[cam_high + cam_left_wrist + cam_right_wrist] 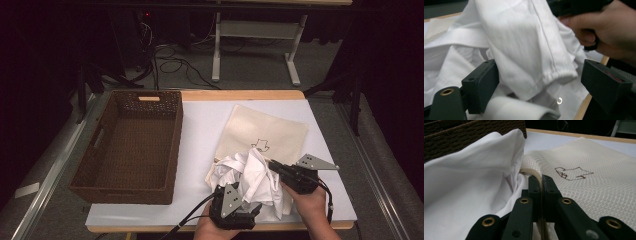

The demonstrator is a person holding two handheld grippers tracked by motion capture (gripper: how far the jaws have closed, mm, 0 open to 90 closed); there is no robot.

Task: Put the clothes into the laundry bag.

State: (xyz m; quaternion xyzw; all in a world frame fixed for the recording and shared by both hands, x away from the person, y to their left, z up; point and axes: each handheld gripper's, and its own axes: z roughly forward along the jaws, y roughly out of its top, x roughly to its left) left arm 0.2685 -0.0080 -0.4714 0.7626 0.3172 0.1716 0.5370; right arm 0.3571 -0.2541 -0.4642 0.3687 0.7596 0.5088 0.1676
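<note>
A crumpled white garment (255,177) lies at the mouth of a cream mesh bag (265,132) that bears a small dark drawing, near the table's front edge. My right gripper (272,164) is shut on the bag's banded rim (534,173), with the garment (469,190) bulging just to its left. My left gripper (240,194) sits in front of the garment, pointing into it. In the left gripper view its jaws (539,72) stand open. A folded sleeve of the garment (524,50) hangs between them without being pressed.
A brown woven basket (120,192) stands on the left side of the white table cover (200,125), and its wall (461,135) shows behind the garment. The wooden table edge (280,227) runs just under my hands. A white desk frame (216,50) and cables lie beyond the table.
</note>
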